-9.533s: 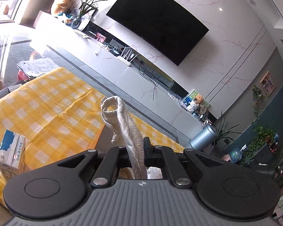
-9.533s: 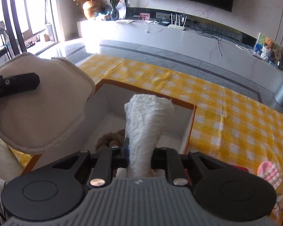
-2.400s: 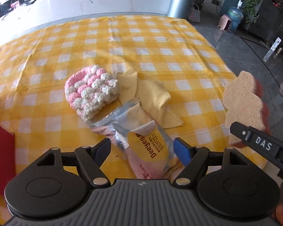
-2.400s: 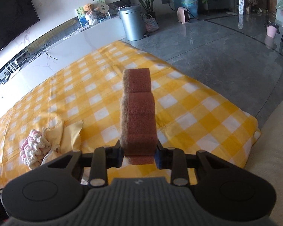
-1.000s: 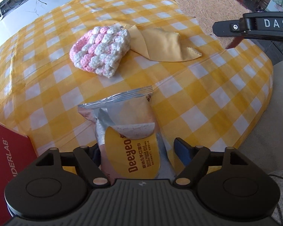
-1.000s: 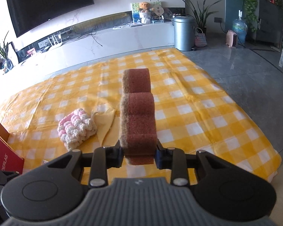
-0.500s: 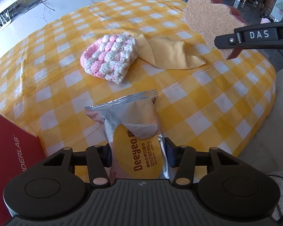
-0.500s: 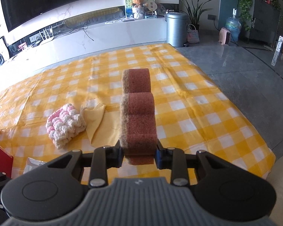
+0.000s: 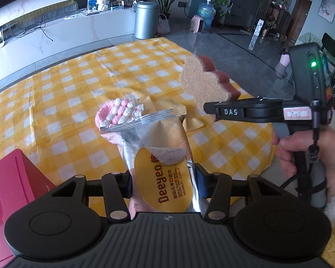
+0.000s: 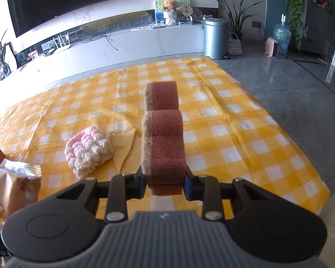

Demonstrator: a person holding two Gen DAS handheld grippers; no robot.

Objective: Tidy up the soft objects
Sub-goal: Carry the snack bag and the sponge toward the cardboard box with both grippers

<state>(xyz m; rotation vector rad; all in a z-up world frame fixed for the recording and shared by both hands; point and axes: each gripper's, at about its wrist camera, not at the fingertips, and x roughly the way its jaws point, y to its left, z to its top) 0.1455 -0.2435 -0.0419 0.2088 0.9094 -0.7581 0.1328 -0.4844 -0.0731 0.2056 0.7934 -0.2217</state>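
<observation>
**Both grippers loaded above the checked cloth**

The left hand-held gripper [image 9: 163,184] is clamped on a foil wet-wipes pack [image 9: 160,156], its pads pressing on the lower sides of the pack. The pack stands up between the fingers, crimped top edge uppermost and clear of the table [image 9: 55,84]. It is a sealed packet, and what is inside cannot be seen.

Over on the right, the right hand-held gripper [image 10: 164,183] is closed to a narrow gap on a brown sponge [image 10: 163,134]. The sponge sticks forward out of the pads, tan face to the left, also off the cloth. In the left wrist view, a hand [image 9: 306,154] grips that tool's handle.

Down on the yellow-and-white checked tablecloth, two things lie loose. A pink-and-white crocheted piece [image 10: 88,151] lies toward the table's near edge. A yellow cloth [image 10: 124,145] lies just beside it on its right, touching it.

At the near left corner sits a red box [image 9: 11,201], only partly in view; whether it holds anything cannot be told.
</observation>
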